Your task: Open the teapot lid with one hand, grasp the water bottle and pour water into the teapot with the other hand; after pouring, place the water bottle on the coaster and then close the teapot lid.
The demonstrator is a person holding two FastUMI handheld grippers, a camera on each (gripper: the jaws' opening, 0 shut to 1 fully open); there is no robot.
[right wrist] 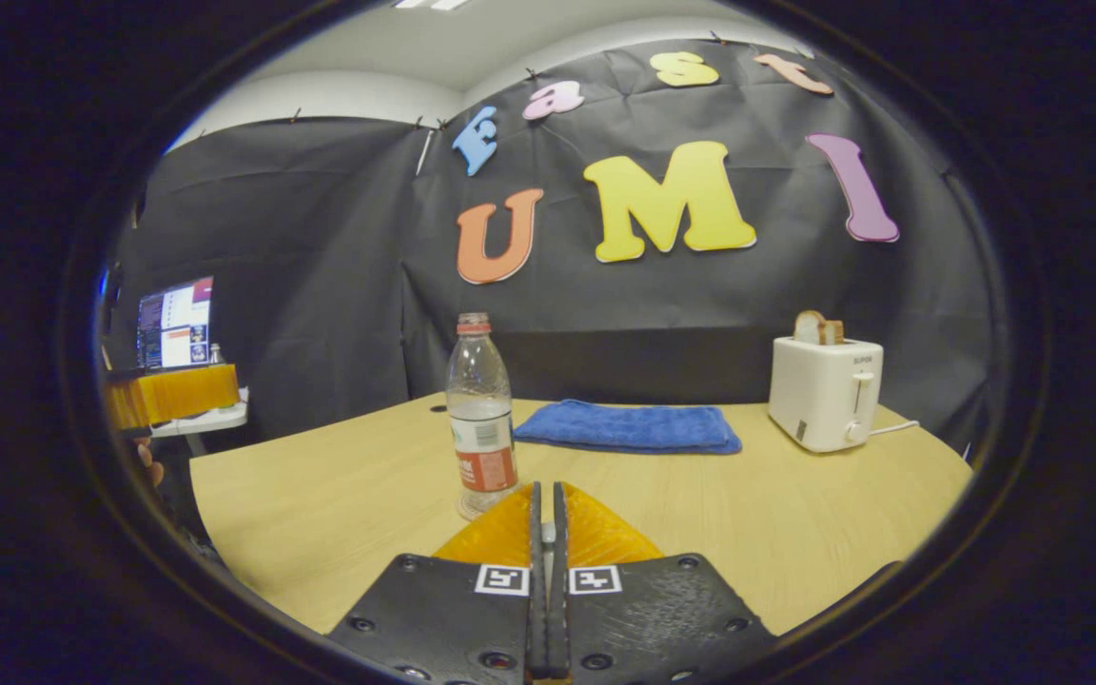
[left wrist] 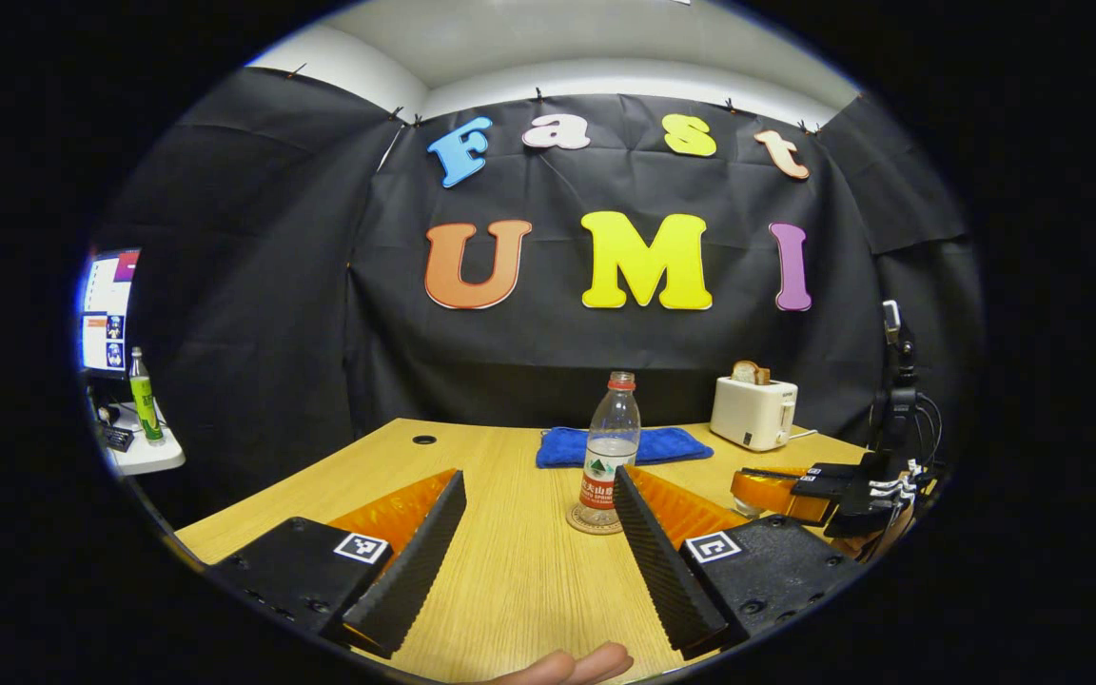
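Left tool point(left wrist: 538, 495) over wooden table point(left wrist: 510, 571)

Recording booth: black cloth wall point(left wrist: 253, 314), monitor point(left wrist: 108, 309).

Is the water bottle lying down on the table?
No, the clear plastic water bottle stands upright on the round coaster.
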